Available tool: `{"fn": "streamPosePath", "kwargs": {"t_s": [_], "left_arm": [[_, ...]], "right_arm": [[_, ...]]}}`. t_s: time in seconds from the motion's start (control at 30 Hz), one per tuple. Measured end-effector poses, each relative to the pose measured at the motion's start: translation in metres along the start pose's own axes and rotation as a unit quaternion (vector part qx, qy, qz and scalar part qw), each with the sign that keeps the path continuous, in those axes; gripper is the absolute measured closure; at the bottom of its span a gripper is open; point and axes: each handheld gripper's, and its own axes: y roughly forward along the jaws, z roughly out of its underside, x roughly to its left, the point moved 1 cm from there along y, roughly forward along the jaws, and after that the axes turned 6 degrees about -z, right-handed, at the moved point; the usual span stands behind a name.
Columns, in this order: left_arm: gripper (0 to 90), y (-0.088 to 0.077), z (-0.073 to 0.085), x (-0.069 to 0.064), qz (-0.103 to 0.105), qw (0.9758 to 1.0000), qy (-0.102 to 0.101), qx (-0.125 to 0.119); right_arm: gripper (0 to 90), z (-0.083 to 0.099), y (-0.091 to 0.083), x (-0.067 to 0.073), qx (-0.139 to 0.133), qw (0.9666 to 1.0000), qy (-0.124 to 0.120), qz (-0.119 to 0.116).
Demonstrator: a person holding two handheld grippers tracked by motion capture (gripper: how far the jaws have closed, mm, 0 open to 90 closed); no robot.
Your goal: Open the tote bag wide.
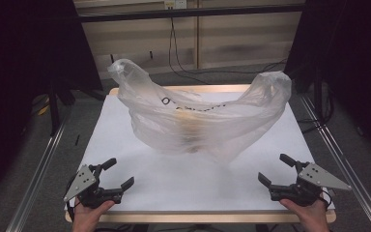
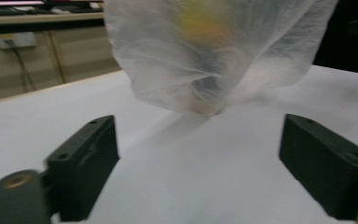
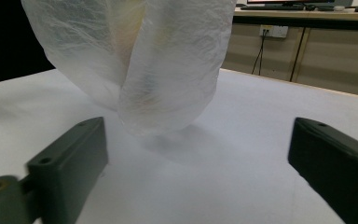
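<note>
A translucent white plastic bag stands on the white table, its two handles raised at the left and right like horns. Something yellowish shows dimly through its middle. My left gripper is open near the front left edge, apart from the bag, nothing between its jaws. My right gripper is open near the front right edge, also empty. In the left gripper view the bag rises ahead beyond the open left gripper. In the right gripper view the bag stands ahead and left of the open right gripper.
The table has a wooden rim along the front. Metal rails run along both sides. Dark curtains and stands flank the table, and cables lie on the floor behind it.
</note>
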Motion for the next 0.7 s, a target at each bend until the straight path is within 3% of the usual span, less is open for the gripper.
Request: {"fn": "streamPosePath", "kwargs": {"t_s": [0.03, 0.1, 0.13, 0.17, 0.23, 0.27, 0.3, 0.33, 0.53, 0.63, 0.7], "left_arm": [[18.9, 0.0, -0.001, 0.0, 0.003, 1.0, 0.003, 0.004], [23.1, 0.0, -0.001, -0.001, 0.002, 1.0, 0.001, 0.005], [26.6, 0.001, -0.001, -0.002, 0.017, 0.9998, -0.005, 0.009], [29.4, 0.001, -0.001, -0.004, 0.012, 0.9998, -0.011, 0.01], [40.0, 0.001, -0.001, -0.004, 0.011, 0.9998, -0.004, 0.015], [40.0, 0.002, -0.002, -0.002, 0.03, 0.9994, 0.0, 0.019], [46.8, 0.001, -0.002, -0.003, 0.022, 0.9995, 0.001, 0.023], [52.4, 0.002, -0.003, -0.004, 0.026, 0.9994, -0.007, 0.021], [75.1, 0.005, -0.009, -0.002, 0.039, 0.9987, -0.001, 0.032], [84.2, 0.009, -0.015, -0.003, 0.049, 0.9984, -0.007, 0.028], [88.1, 0.012, -0.02, -0.004, 0.059, 0.9978, -0.012, 0.029]], "right_arm": [[12.2, 0.0, -0.001, 0.0, -0.002, 1.0, -0.003, -0.005], [12.6, 0.0, -0.001, 0.0, -0.002, 0.9999, -0.003, -0.01], [20.5, 0.0, -0.002, 0.0, 0.001, 0.9999, -0.003, -0.013], [25.5, 0.0, -0.002, -0.001, 0.001, 0.9999, -0.003, -0.016], [37.3, -0.001, -0.003, -0.003, 0.001, 0.9997, 0.003, -0.022], [37.3, -0.001, -0.003, -0.003, 0.001, 0.9997, 0.003, -0.022], [45.8, -0.002, -0.003, -0.005, 0.001, 0.9996, 0.006, -0.026], [51.3, -0.002, -0.003, -0.005, 0.003, 0.9996, 0.005, -0.027], [78.3, -0.007, -0.003, -0.006, 0.005, 0.9983, 0.013, -0.057], [88.8, -0.011, -0.002, -0.006, 0.005, 0.9971, 0.015, -0.074], [90.0, -0.014, -0.002, -0.006, 0.001, 0.9962, 0.017, -0.085]]}}
